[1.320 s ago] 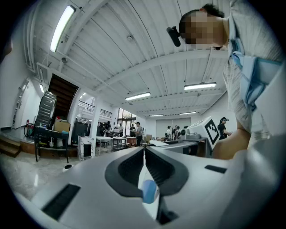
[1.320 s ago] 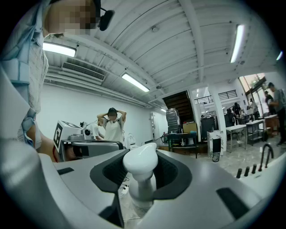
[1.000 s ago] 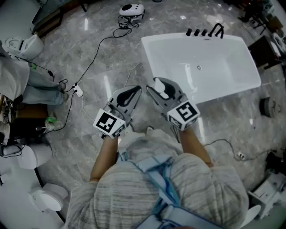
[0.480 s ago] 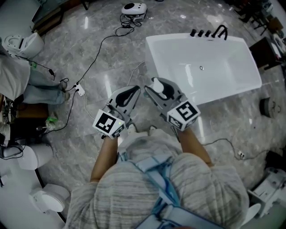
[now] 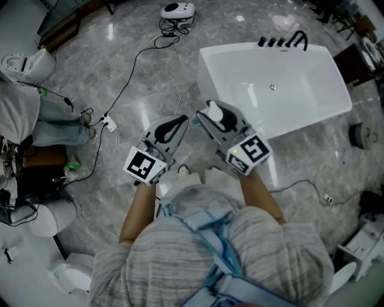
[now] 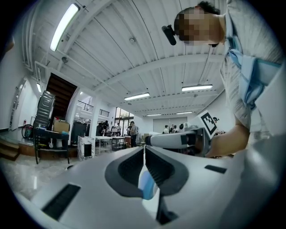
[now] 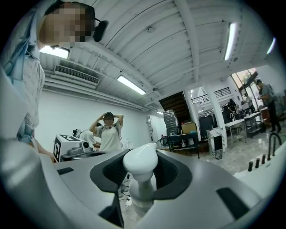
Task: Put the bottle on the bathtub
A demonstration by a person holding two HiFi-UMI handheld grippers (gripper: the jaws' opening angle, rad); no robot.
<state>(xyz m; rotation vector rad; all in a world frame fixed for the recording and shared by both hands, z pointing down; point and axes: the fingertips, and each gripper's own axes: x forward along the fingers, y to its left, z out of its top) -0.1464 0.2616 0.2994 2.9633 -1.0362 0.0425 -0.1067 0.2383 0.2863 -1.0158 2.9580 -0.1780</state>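
The white bathtub (image 5: 300, 99) stands on the marble floor ahead and to the right, with black taps (image 5: 282, 42) on its far rim. My right gripper (image 5: 210, 115) is shut on a white pump bottle (image 5: 214, 112), held in the air short of the tub's near left corner. In the right gripper view the bottle's pump head (image 7: 139, 164) and neck stick up between the jaws of the right gripper (image 7: 141, 157). My left gripper (image 5: 179, 122) hangs beside it on the left, shut and holding nothing; its jaws meet at the tip in the left gripper (image 6: 144, 150) view.
Black and white cables (image 5: 129, 75) and a power strip (image 5: 108, 124) lie on the floor to the left. A white device (image 5: 177, 11) sits at the far side. A seated person (image 5: 36, 117) and toilets (image 5: 27, 63) are at the left edge.
The person has stepped a little forward, so the tub sits slightly nearer and further right in view. Both grippers keep the same pose and hold.
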